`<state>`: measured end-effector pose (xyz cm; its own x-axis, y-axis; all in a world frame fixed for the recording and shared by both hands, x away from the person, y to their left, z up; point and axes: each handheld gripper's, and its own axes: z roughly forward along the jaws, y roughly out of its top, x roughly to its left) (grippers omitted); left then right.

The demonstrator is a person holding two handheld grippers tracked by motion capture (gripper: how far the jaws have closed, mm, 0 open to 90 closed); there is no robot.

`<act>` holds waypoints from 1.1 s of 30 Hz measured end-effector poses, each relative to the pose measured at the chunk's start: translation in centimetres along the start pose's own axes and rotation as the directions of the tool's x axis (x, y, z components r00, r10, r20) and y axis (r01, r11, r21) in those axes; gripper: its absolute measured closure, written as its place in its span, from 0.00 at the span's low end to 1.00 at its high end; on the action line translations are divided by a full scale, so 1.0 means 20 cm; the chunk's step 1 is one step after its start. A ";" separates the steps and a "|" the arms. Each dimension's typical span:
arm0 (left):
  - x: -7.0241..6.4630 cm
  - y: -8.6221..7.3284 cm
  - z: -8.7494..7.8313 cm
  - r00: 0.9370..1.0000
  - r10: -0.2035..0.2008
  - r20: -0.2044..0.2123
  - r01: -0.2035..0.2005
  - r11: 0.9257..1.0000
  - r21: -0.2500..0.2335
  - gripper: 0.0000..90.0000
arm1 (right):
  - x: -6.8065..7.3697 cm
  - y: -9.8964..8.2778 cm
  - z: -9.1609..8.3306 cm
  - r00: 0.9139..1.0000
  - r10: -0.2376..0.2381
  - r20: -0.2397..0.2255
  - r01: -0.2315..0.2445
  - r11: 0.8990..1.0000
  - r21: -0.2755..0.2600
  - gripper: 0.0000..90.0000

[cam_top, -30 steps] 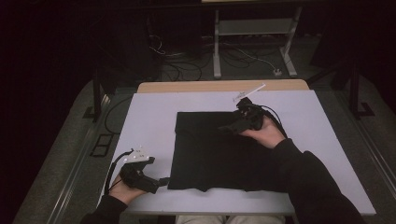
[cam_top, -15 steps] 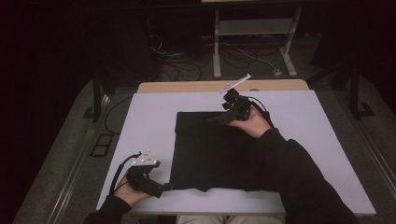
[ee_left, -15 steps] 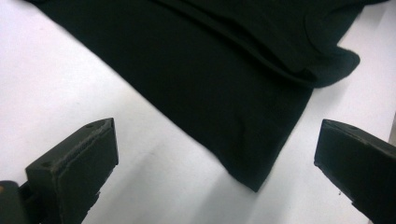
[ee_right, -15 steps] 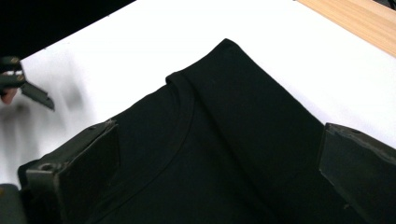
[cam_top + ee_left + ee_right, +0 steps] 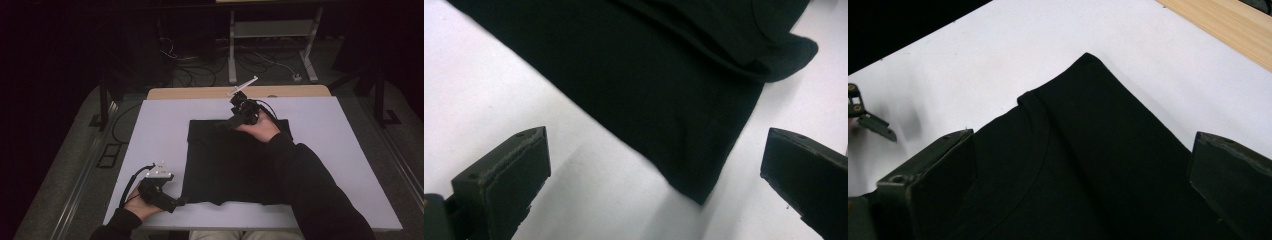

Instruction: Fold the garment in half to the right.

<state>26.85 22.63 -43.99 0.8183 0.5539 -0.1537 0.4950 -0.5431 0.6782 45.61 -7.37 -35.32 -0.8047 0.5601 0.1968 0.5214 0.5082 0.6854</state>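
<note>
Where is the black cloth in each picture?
High view: the black cloth lies flat mid-table, between both grippers.
Left gripper view: its near corner points down between the open jaws.
Right gripper view: its far corner sits top centre.
Shared landmark: the white table under it.

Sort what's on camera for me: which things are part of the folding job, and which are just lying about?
In the job:
- black garment, spread flat on the white table
- left tongs, open at its near left corner
- right tongs, open over its far edge

Lying about:
- cables on the floor beyond the table
- grey stand behind them
</note>
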 end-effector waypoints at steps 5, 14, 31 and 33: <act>0.00 0.00 0.02 1.000 0.011 0.025 -0.012 0.999 0.037 0.00 | -0.01 0.01 0.03 1.000 0.004 0.001 -0.004 1.000 0.004 0.00; -0.01 0.01 0.04 0.999 0.004 0.041 -0.006 0.998 0.059 0.00 | -0.02 0.06 0.10 1.000 0.001 0.004 -0.001 1.000 0.001 0.00; -0.02 0.00 0.03 0.999 0.038 0.026 -0.039 0.999 0.029 0.17 | -0.04 0.16 0.26 1.000 0.006 0.001 -0.006 1.000 0.010 0.00; -0.02 0.00 0.03 0.999 0.037 0.023 -0.038 0.999 0.031 0.19 | -0.04 0.17 0.28 1.000 0.008 -0.001 -0.008 1.000 0.008 0.00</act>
<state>26.67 21.94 -44.35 0.8427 0.5186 -0.1447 0.4723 -0.5831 0.6610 49.55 -2.46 -37.01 -0.8004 0.5641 0.2030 0.5304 0.5085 0.6783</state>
